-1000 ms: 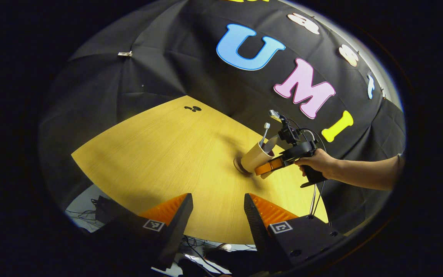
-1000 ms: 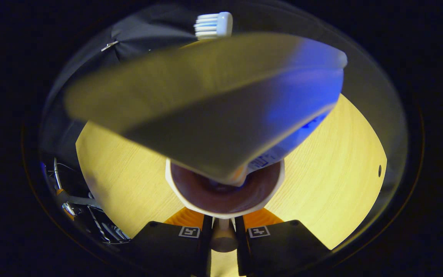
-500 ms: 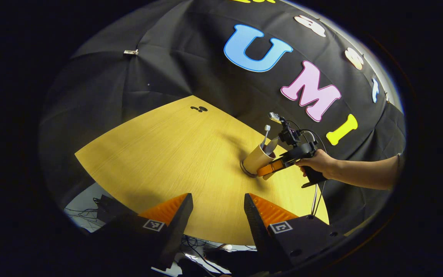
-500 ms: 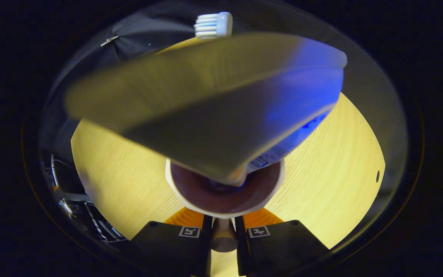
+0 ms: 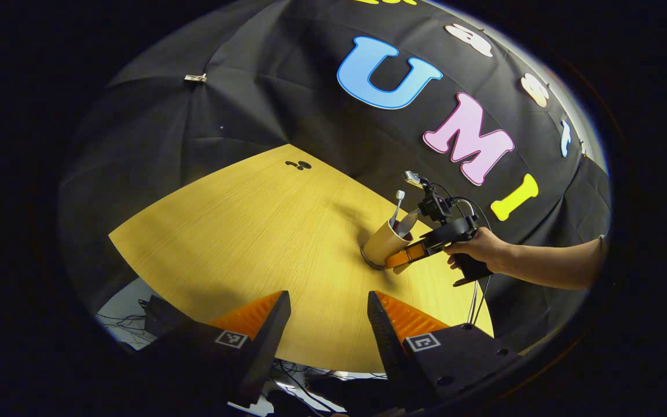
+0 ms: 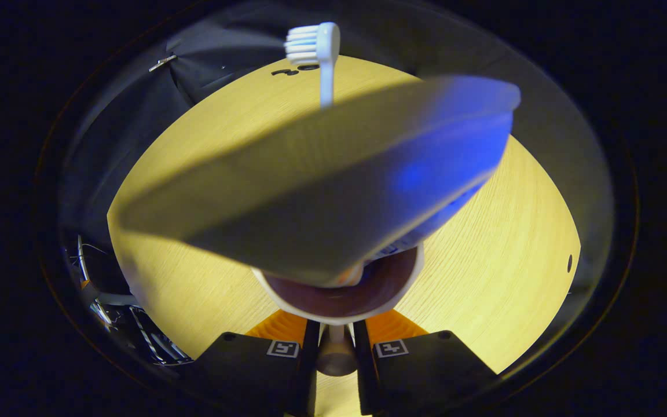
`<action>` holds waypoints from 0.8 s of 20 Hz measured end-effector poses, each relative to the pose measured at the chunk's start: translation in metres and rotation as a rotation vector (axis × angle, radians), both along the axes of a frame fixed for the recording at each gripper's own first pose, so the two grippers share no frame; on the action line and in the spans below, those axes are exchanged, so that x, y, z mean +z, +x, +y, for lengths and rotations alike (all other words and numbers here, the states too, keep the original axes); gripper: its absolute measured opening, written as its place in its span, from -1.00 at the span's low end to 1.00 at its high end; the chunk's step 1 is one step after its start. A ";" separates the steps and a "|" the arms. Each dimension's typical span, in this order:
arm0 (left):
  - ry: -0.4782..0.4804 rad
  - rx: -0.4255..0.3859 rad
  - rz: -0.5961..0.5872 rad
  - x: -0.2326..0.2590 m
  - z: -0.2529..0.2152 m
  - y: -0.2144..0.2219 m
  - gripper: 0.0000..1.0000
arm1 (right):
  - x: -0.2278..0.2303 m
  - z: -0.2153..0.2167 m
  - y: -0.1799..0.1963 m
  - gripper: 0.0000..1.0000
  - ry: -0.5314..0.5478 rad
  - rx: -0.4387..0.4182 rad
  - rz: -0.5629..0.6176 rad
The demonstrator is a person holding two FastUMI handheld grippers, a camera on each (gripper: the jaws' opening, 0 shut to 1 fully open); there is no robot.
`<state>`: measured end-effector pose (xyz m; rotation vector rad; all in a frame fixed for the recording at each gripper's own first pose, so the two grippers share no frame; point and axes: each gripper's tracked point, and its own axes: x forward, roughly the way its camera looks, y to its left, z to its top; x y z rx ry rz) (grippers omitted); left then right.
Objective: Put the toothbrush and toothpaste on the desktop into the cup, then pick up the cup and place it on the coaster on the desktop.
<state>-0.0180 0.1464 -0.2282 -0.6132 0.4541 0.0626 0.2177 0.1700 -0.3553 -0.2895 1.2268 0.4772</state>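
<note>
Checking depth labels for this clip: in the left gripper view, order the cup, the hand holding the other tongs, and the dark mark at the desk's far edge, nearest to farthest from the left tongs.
1. Cup: ahead, right of centre, tilted on the desk.
2. Hand: further right, behind the cup; close to the cup's distance, so a narrow call.
3. Dark mark: at the desk's far edge, plainly farthest.

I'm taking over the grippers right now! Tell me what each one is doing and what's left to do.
Left gripper: open, holding nothing, hovering over the near edge of the desktop.
Right gripper: shut on the cup's handle; a hand holds it at the far right.
The cup is tilted, its base on or just above the coaster; I cannot tell if it touches.
Done: toothbrush and toothpaste are standing in the cup.
Left: set the cup upright on the coaster, then let go and pull the right gripper back.
</note>
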 end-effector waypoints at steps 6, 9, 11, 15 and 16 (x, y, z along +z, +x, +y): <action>0.009 -0.050 -0.021 0.010 -0.013 0.012 0.68 | 0.022 -0.001 -0.002 0.65 0.066 -0.020 -0.033; 0.020 -0.084 -0.033 0.019 -0.024 0.020 0.68 | 0.048 -0.007 -0.004 0.63 0.108 -0.039 -0.070; 0.030 -0.114 -0.043 0.023 -0.034 0.027 0.68 | 0.063 -0.011 -0.006 0.64 0.137 -0.048 -0.097; 0.045 -0.174 -0.051 0.030 -0.052 0.043 0.67 | 0.095 -0.021 -0.017 0.63 0.181 -0.063 -0.146; 0.048 -0.191 -0.055 0.032 -0.056 0.047 0.68 | 0.102 -0.025 -0.020 0.63 0.187 -0.063 -0.158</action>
